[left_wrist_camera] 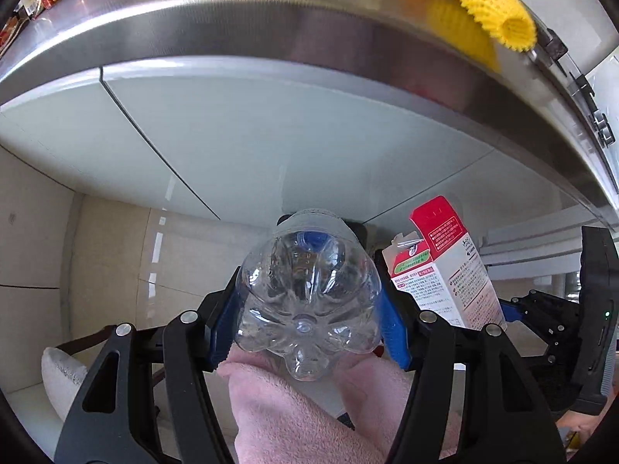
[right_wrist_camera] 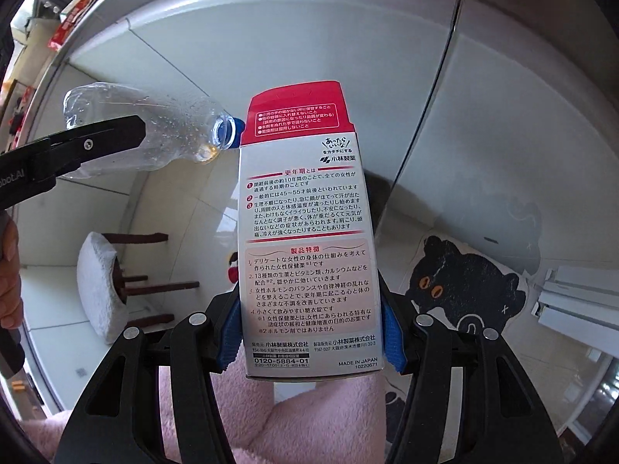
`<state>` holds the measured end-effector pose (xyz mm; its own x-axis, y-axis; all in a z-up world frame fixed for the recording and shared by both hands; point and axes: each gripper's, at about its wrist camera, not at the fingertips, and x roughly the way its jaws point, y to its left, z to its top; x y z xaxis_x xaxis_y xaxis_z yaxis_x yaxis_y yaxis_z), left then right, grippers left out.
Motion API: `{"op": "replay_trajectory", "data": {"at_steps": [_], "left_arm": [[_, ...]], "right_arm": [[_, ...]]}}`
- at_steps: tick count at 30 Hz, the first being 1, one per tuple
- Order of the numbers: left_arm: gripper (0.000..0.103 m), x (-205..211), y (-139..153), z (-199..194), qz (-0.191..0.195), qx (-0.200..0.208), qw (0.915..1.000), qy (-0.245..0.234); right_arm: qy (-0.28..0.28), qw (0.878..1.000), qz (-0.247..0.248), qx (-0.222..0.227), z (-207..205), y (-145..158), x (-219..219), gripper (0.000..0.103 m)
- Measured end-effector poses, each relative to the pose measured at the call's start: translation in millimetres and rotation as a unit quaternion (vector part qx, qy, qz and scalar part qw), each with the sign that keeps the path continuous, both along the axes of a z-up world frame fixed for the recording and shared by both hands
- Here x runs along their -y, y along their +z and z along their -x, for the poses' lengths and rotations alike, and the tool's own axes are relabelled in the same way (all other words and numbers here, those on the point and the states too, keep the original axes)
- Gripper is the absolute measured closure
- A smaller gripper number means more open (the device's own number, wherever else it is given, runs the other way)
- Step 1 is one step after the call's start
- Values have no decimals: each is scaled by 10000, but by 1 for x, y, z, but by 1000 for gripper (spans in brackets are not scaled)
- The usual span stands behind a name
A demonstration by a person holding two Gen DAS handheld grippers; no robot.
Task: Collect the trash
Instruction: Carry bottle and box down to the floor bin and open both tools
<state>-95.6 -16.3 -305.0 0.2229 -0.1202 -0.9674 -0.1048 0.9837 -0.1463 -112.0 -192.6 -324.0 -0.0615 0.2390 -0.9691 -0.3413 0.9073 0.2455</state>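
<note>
**Both grippers loaded, counter edge ahead**

Pink fleece sleeve (left_wrist_camera: 309, 406) sits closest under my left gripper (left_wrist_camera: 309, 309), which is clamped on a clear plastic bottle (left_wrist_camera: 307, 297), base toward me. Beyond it runs the steel counter edge (left_wrist_camera: 271, 34); open floor (left_wrist_camera: 112, 255) lies below. My right gripper (right_wrist_camera: 309, 332) grasps the medicine box (right_wrist_camera: 305, 232), pointing steeply down beside the bottle.

Black linkage arms with silver rivets are carrying blue ribbed pads (right_wrist_camera: 228, 332) just above a fuzzy pink sleeve (right_wrist_camera: 271, 417).
</note>
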Motion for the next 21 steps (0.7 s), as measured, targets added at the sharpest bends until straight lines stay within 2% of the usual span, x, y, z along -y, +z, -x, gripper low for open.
{"op": "replay_trajectory", "data": {"at_steps": [3,6,11,18,21], "left_arm": [[44,-1,-39,-9,89,-185,9998,-71],[44,-1,-72,-14,167,-335,9993,-82],[44,0,-112,-24,252,-555,9981,-120],[44,16,-143,-45,404,-827,9953,-307],[43,23,-143,-50,531,-943,9934,-377]], "right_arm": [[-395,9991,4,-131,-1,-38,-3,44],[-545,9984,126,-93,-1,-68,-7,44],[-752,9967,314,-44,-6,-102,-11,44],[-853,9949,450,-286,-14,-133,-17,43],[-897,9945,439,-330,-16,-138,-21,36]]}}
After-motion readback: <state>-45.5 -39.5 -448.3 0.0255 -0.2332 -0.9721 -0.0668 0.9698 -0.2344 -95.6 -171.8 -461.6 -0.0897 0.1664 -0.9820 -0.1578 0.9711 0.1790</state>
